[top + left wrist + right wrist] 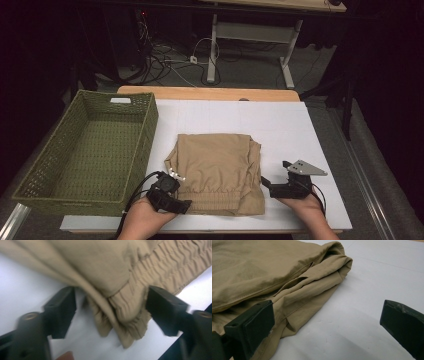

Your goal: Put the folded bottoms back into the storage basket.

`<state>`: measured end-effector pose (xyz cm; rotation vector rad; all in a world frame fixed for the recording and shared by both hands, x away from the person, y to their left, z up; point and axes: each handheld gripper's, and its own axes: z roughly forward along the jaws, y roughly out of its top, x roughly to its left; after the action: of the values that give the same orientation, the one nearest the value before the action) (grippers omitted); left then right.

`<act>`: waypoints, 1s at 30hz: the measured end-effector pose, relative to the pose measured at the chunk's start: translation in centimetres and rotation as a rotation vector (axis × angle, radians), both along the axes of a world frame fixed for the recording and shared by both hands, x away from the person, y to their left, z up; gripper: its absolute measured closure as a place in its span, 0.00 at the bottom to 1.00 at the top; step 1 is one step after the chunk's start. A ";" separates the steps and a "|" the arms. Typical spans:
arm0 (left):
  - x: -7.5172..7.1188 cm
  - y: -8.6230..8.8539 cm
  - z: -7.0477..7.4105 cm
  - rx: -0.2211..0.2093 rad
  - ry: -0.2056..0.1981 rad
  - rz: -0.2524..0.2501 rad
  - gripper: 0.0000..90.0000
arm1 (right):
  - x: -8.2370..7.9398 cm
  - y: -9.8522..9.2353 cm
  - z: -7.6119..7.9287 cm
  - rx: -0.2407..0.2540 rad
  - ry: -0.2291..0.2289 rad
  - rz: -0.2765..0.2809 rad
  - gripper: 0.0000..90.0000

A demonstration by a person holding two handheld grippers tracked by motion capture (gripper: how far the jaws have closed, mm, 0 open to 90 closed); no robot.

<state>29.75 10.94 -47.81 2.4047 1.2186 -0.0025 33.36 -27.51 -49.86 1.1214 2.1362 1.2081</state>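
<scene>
surface: white-topped table (280, 120) | on it: folded tan garment (220, 170), green woven basket (37, 175)

No readable text, label, brand or number is showing anywhere; the pale tag on the basket's (80, 150) far wall is appearing blank.

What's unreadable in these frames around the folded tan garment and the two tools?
- Left tool: blur in the left gripper view hides whether its pads press the tan garment edge that lies between them.
- Right tool: the bottom edge of the right gripper view cuts off both jaws.
- Garment type: folds hide it in the high view.
- Basket label: too small in the high view.
</scene>
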 end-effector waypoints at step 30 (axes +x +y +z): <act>-0.6 -0.4 -0.6 -0.085 -0.007 -0.074 0.80 | 11.8 6.5 -0.6 -0.044 0.223 -0.037 0.47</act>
<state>29.18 10.54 -48.42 2.3722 1.1033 -0.0668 45.20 -21.05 -50.46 1.3243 2.2810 1.0569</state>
